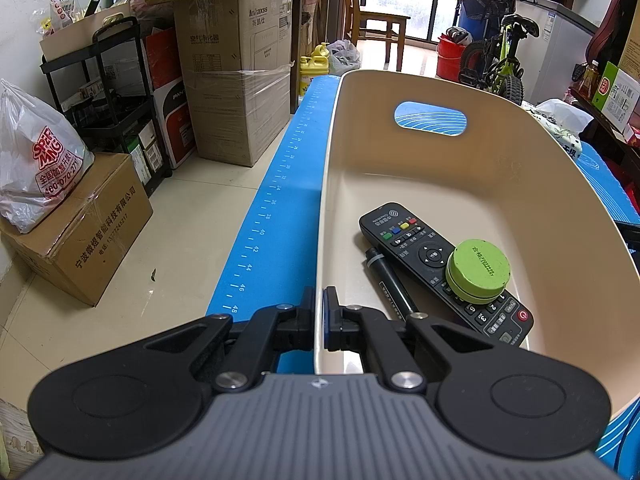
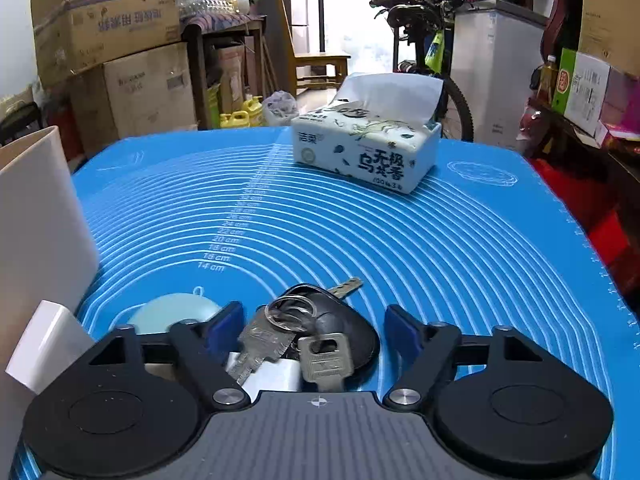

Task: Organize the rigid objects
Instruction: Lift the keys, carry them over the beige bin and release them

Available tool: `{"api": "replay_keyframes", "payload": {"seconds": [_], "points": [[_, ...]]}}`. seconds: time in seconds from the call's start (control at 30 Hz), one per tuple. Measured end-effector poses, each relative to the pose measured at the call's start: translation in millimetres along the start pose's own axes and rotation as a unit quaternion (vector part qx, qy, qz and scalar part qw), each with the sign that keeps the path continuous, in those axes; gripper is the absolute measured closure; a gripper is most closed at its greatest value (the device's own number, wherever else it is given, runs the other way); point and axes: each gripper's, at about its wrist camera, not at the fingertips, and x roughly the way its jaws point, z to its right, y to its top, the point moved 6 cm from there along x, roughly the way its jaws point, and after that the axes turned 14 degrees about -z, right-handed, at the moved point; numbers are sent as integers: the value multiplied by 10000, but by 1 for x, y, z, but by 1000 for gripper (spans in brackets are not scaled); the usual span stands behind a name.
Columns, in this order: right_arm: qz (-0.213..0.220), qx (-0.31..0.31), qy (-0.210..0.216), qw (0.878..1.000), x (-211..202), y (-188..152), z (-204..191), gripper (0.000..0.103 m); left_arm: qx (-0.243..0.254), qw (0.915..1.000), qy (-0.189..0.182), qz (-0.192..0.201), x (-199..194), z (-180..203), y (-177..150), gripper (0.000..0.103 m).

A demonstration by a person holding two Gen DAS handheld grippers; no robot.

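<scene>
Left tongs point(image 1: 319, 300) clamped on bin point(image 1: 320, 240) rim; right tongs point(image 2: 314, 320) spread around key bunch point(image 2: 296, 332); loose, jangly metal, best pinched at the fob.

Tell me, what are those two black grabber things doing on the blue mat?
They are tidying up. The left gripper is shut on the rim of the beige bin, which already holds a remote, a black marker and a green round tin. The right gripper is open around a bunch of keys lying on the mat.
</scene>
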Motion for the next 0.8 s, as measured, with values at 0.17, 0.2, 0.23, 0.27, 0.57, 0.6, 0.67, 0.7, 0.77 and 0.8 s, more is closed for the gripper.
{"api": "replay_keyframes", "payload": {"seconds": [0.17,0.2,0.23,0.27,0.57,0.6,0.67,0.7,0.77,0.8], "points": [[4,-147,-38,9999,-4,0,-6,54,3,10000,-3,0,0,0,0,98],[1,-177,-29,9998,-5,-1,-7,54,2,10000,-4,0,0,0,0,98],[20,-203,-66,9998,-6,-1,-8,54,2,10000,-4,0,0,0,0,98],[61,-233,-124,9996,-7,-2,-9,54,2,10000,-3,-1,0,0,0,98],[416,-379,-407,9976,-17,-7,-13,55,1,10000,-1,0,0,0,0,98],[469,-377,-411,9973,-19,-7,-13,55,2,10000,-2,0,0,0,0,98],[593,-391,-448,9965,-25,-6,-14,55,2,10000,-1,0,0,0,0,98],[635,-393,-449,9962,-27,-6,-14,55,1,10000,-1,0,0,0,0,98],[730,-381,-442,9956,-34,-4,-14,55,1,10000,-2,0,0,0,0,98],[772,-375,-441,9953,-36,-3,-14,55,1,10000,-3,-1,0,0,0,98]]}}
